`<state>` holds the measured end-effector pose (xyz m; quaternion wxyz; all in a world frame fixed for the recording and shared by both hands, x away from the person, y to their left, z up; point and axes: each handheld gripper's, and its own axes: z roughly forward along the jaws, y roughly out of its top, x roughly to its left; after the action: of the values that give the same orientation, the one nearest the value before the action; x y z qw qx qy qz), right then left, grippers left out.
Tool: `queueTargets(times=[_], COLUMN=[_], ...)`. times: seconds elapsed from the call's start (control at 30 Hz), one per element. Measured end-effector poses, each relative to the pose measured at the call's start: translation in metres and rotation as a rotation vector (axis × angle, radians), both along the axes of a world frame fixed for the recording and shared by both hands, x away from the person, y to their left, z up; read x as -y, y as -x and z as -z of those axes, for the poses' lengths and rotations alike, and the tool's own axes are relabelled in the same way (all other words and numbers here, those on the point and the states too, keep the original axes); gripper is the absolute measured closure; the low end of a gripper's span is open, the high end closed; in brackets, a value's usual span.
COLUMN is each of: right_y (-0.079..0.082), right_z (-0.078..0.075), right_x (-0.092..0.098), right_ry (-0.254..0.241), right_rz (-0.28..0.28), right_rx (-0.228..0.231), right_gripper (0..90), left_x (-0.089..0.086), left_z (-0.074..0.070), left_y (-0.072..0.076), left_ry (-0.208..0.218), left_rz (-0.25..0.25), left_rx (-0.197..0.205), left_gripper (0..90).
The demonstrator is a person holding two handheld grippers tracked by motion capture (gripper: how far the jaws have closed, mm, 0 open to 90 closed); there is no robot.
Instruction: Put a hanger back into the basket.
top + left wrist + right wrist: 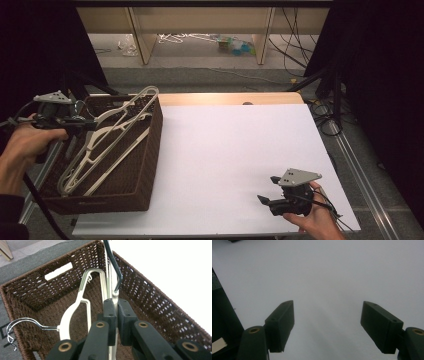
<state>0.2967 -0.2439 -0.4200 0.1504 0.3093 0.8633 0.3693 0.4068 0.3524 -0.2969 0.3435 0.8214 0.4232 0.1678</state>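
Left gripper [117,315] clamped on hanger [110,287] over basket [145,165].
Right gripper [267,197] low at near right, jaws apart, empty.

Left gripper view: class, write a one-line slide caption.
Left gripper shut on a white hanger above a brown wicker basket.

Cream plastic hanger [75,312] with a metal hook [20,327], lying tilted inside the brown woven basket [145,165], leaning on its far wall, a second pale hanger [108,285] standing steeper beside it, its thin bar being pinched above the basket floor, others overlapping underneath.
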Motion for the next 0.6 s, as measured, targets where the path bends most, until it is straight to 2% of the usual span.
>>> queueTargets(times=[0.07, 0.23, 0.3, 0.4, 0.43, 0.6], right_y=[0.000, 0.001, 0.000, 0.001, 0.001, 0.001], right_z=[0.000, -0.001, -0.002, -0.001, -0.001, -0.002], right_x=[0.000, 0.001, 0.002, 0.002, 0.002, 0.001], right_ry=[0.002, -0.003, -0.007, -0.006, -0.006, 0.000], right_rz=[-0.002, -0.001, 0.001, 0.007, 0.008, 0.001], right_rx=[-0.001, 0.008, 0.010, -0.001, -0.005, 0.006], right_gripper=[28.2, 28.2, 28.2, 28.2, 28.2, 28.2], left_x=[0.001, 0.009, 0.007, 0.001, 0.000, -0.007], left_z=[0.000, 0.000, 0.000, 0.003, 0.004, 0.015], left_y=[0.000, 0.000, 0.001, 0.002, 0.002, 0.002], left_ry=[0.003, 0.043, 0.051, 0.036, 0.047, 0.050], left_rz=[0.001, -0.002, -0.007, -0.027, -0.034, -0.050], left_rx=[0.002, -0.018, -0.034, -0.047, -0.050, -0.069], left_gripper=[85.6, 85.6, 85.6, 85.6, 85.6, 85.6])
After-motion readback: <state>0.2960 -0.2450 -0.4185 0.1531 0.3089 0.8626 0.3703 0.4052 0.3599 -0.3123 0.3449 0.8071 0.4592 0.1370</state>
